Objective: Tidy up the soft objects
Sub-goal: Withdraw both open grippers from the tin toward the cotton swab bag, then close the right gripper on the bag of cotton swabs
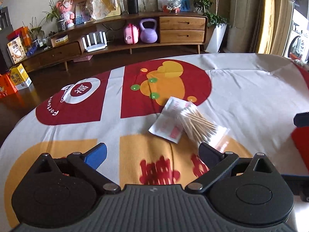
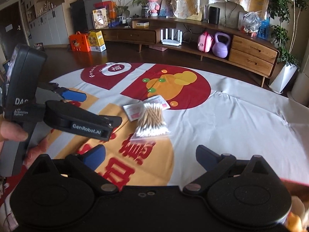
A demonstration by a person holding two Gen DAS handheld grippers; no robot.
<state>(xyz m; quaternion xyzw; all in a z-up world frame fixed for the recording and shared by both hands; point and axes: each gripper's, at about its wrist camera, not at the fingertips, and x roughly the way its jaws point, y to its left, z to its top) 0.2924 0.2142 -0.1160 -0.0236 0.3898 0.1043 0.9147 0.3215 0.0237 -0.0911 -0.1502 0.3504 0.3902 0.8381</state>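
Cotton swabs in a clear bag (image 1: 200,124) lie on a cloth-covered desk (image 1: 241,89), just ahead of the left claw (image 1: 152,151) and a little toward its right finger, whose dark tip sits close to the bag's near corner without touching it; the left claw is spread wide and grasps nothing. Partly under the far end of the bag rests a flat white sachet with pink print (image 1: 168,119), overlapping the red patch of the tablecloth beyond the claw. Seen from the right wrist, the right claw (image 2: 150,156) also stands released and empty, its blue-padded fingers well apart, with the bag of swabs (image 2: 151,122) ahead between the lines of its fingers and the sachet (image 2: 133,112) just past it to the left. The left claw (image 2: 87,114) reaches in from the left side of that view, held by a person's hand (image 2: 11,133), its tip near the swabs but apart from them
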